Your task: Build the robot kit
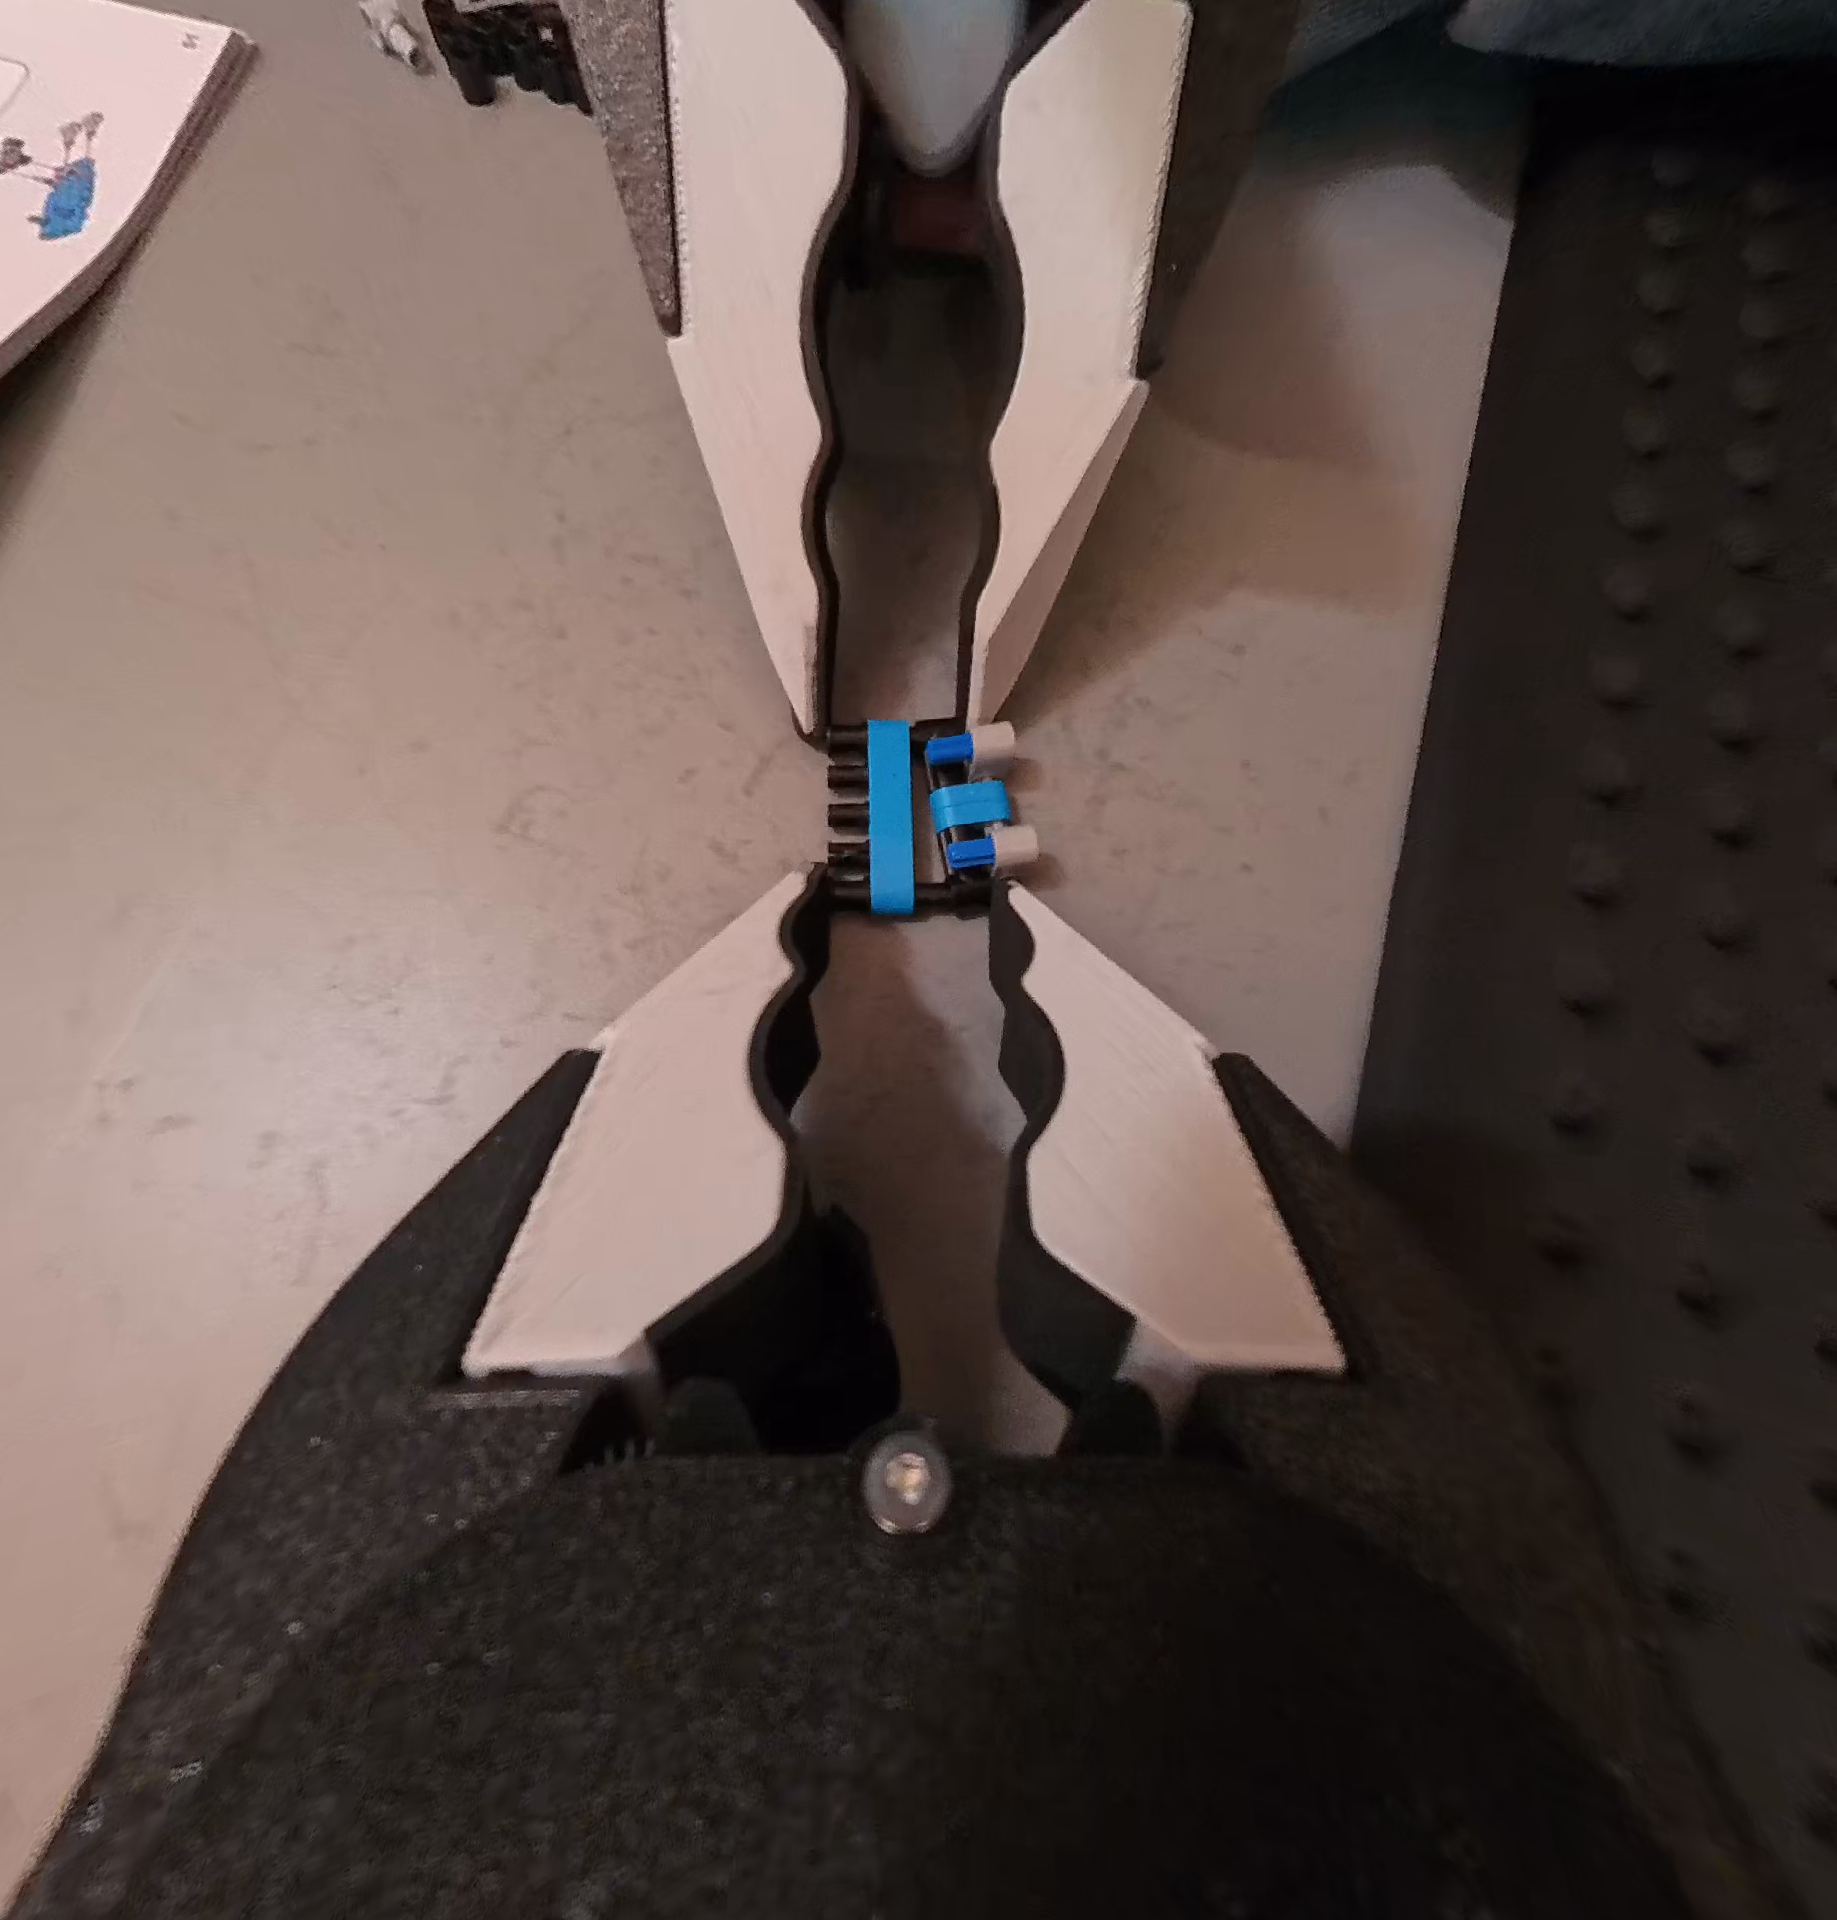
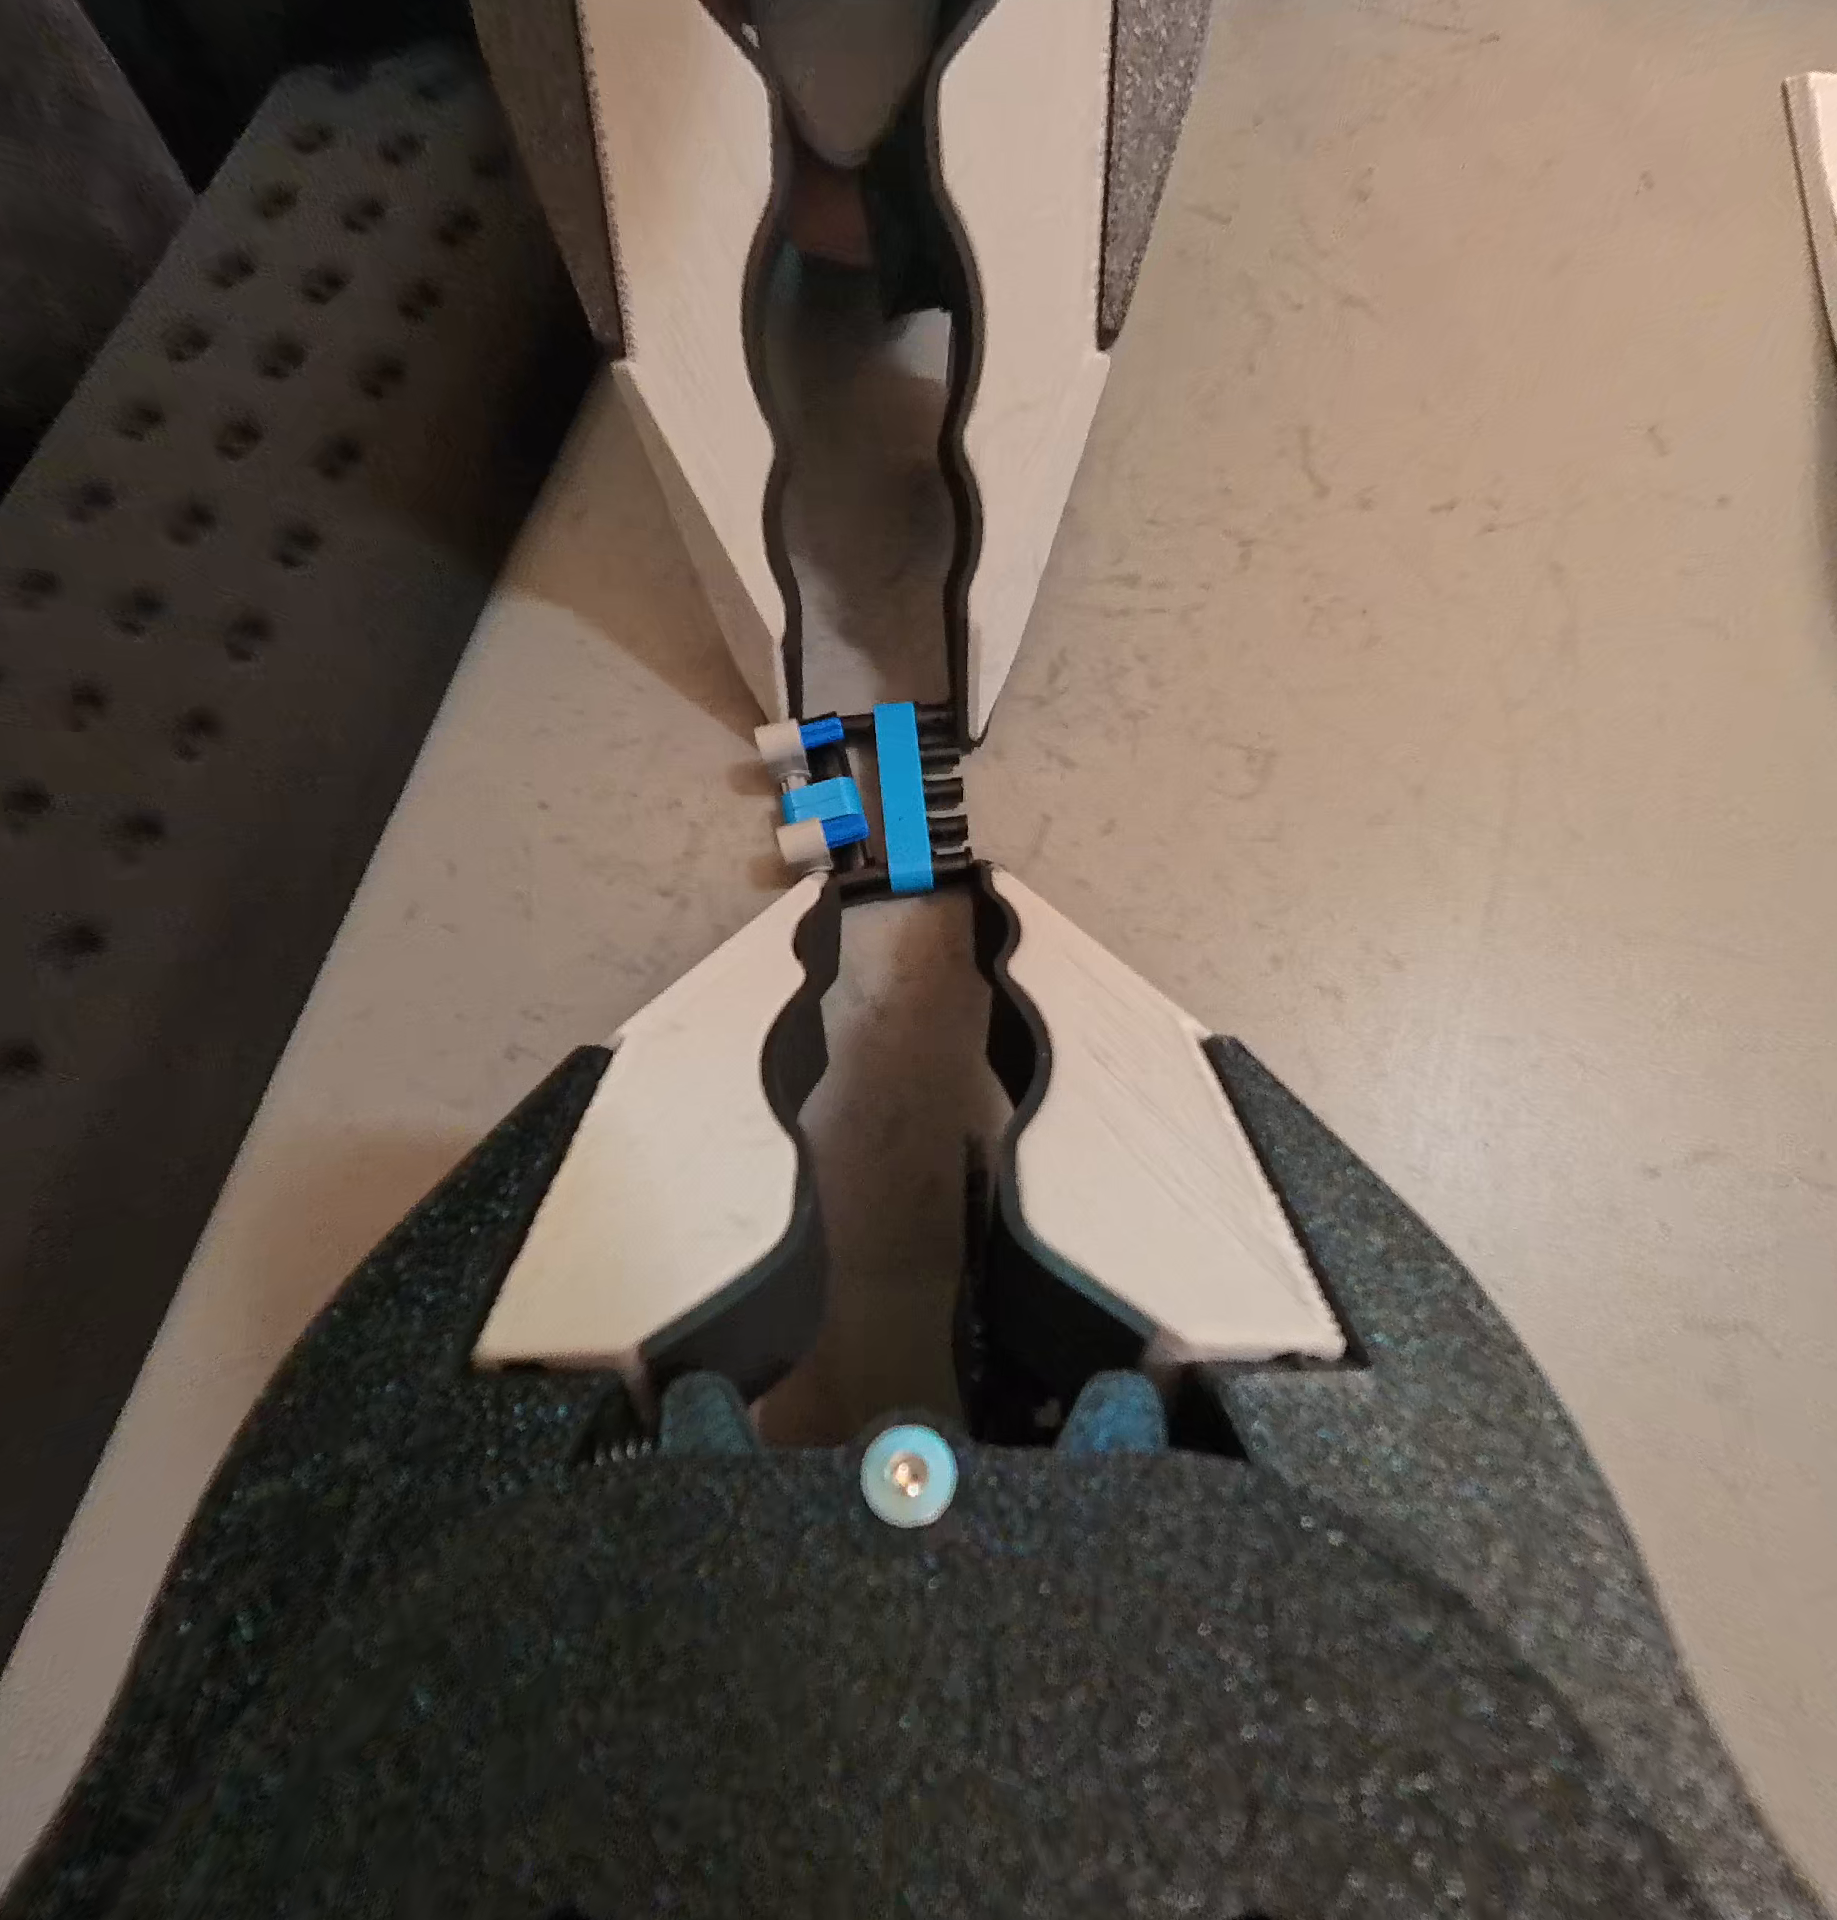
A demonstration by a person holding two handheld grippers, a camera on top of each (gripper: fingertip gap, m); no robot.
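In the left wrist view, the left gripper (image 1: 906, 894) and the right gripper (image 1: 898, 727) opposite both pinch a small blue, black and grey plastic brick assembly (image 1: 919, 816) above the pale bench (image 1: 374, 675). In the right wrist view, the right gripper's fingers (image 2: 779, 997) clamp the assembly's near end, beside a dark studded mat (image 2: 166, 623).

My left gripper (image 1: 906, 896) has a speckled, grainy black body that flares wide, with one pale round screw head set at its centre. From it run two white wedge-shaped fingers (image 1: 675, 1174) lined with wavy black rubber on their inner edges. My right gripper (image 2: 909, 883) has the same build, though its black body carries a faint bluish fleck and blue patches beside its screw.
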